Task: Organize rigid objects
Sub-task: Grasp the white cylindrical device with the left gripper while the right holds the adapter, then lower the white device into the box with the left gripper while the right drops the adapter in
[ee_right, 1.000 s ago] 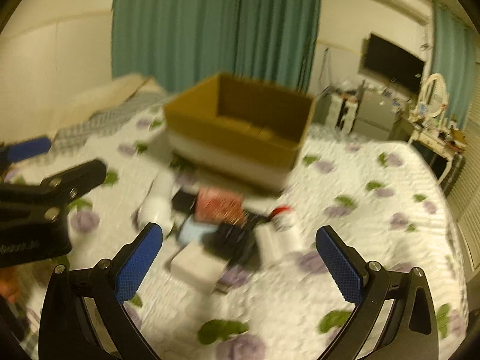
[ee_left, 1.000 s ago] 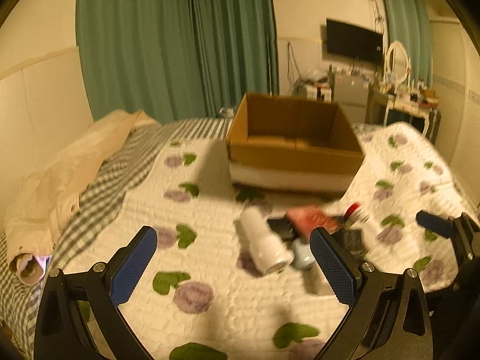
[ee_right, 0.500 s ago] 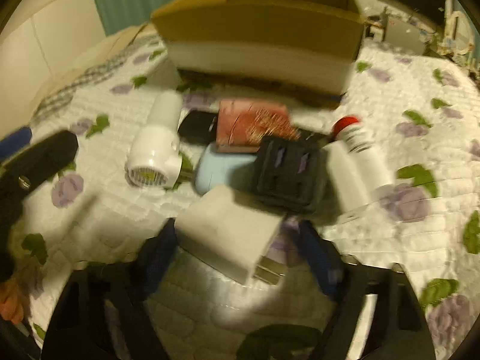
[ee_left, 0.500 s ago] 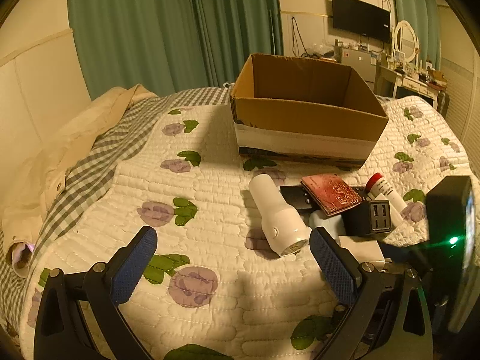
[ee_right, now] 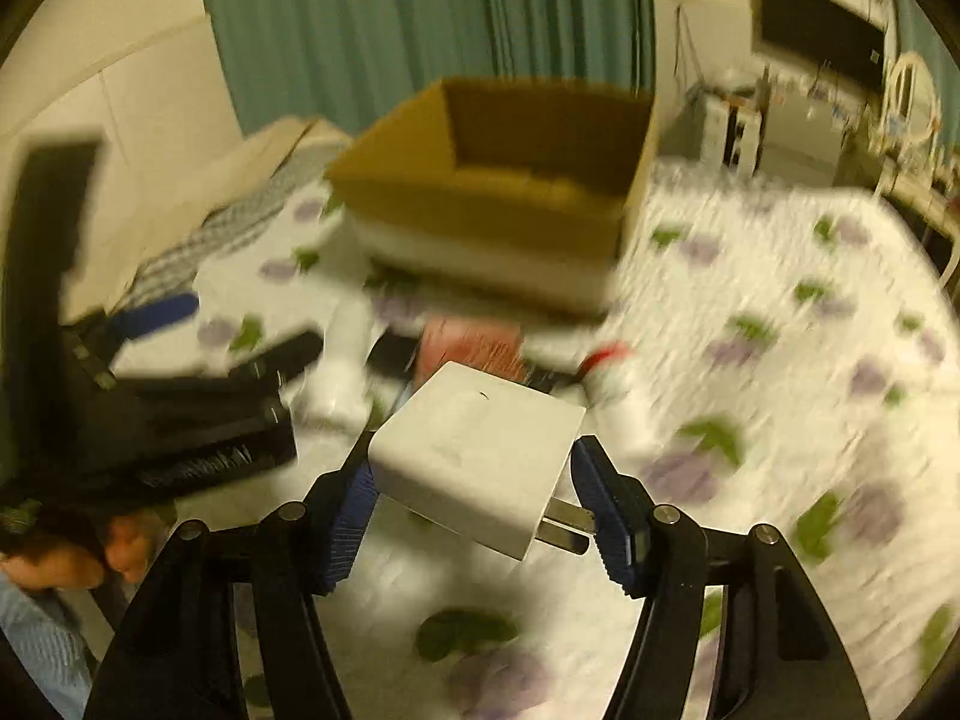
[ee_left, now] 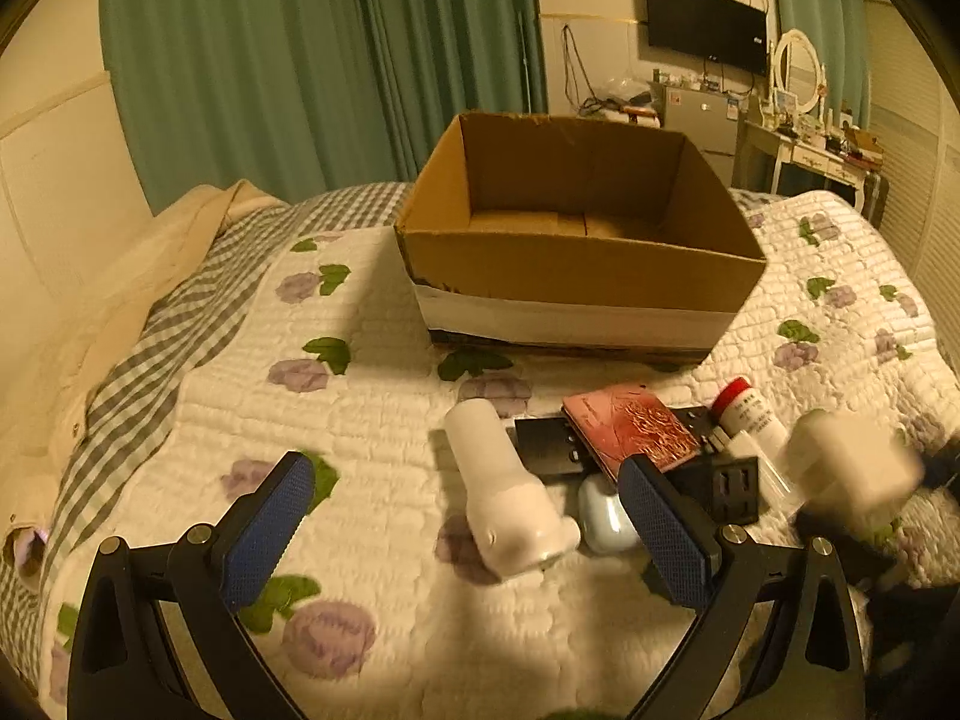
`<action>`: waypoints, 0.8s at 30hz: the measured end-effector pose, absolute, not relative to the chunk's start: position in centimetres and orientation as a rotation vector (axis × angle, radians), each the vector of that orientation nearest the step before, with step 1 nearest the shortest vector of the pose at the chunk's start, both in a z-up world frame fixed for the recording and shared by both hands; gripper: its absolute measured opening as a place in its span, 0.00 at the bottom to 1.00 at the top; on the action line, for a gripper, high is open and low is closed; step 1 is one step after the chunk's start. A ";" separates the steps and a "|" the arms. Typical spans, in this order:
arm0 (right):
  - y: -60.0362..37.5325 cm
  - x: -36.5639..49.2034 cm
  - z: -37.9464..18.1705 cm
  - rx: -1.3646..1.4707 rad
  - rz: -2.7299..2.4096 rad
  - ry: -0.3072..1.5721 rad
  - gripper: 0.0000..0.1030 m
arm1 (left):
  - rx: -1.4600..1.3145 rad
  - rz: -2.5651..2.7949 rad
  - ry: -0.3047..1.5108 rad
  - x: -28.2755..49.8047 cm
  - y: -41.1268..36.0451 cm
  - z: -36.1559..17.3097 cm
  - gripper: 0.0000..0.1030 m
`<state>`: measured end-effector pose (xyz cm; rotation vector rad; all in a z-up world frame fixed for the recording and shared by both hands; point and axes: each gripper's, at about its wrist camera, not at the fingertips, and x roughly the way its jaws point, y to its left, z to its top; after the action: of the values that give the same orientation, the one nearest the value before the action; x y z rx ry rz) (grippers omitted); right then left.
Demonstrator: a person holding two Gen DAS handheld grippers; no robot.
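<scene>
We can read no text in either view. The white tube with the red cap [ee_left: 750,414], near the right of the pile on the bed, carries dark print, but it is too small to make out. The white charger [ee_right: 480,456] shows only a faint mark, not legible.

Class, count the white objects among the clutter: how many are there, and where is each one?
2, possibly more hidden: a white flashlight lying on the quilt left of the pile, and a white charger lifted in the right gripper.
</scene>
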<state>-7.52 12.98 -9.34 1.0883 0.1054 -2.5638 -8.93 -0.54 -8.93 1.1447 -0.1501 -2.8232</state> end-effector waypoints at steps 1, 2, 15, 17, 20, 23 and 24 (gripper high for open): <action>13.3 -8.2 -9.0 1.082 -2.574 0.121 0.62 | 1.156 -2.810 -0.152 -9.5 -0.5 -9.3 0.98; 13.5 -8.9 -8.8 1.080 -2.584 0.142 0.62 | 1.179 -2.791 -0.157 -10.1 -0.5 -10.0 0.98; 14.5 -11.6 -11.7 1.134 -2.565 0.152 0.62 | 1.444 -2.744 -0.033 -12.5 -0.9 -15.4 0.45; 14.6 -11.4 -11.7 1.125 -2.564 0.155 0.62 | 1.438 -2.748 -0.070 -12.3 -0.5 -15.2 0.45; 14.7 -11.0 -11.4 1.109 -2.574 0.158 0.62 | 1.410 -2.759 -0.072 -11.4 -0.3 -14.4 0.44; 14.9 -10.5 -10.7 1.089 -2.589 0.156 0.62 | 1.355 -2.788 -0.065 -10.3 -0.2 -12.6 0.44; 14.9 -10.4 -10.3 1.079 -2.594 0.157 0.62 | 1.332 -2.803 -0.057 -9.9 -0.3 -11.8 0.44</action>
<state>-10.38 14.92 -10.29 1.0794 0.1573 -2.5945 -9.91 -0.28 -11.77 1.3317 -0.0572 -2.8034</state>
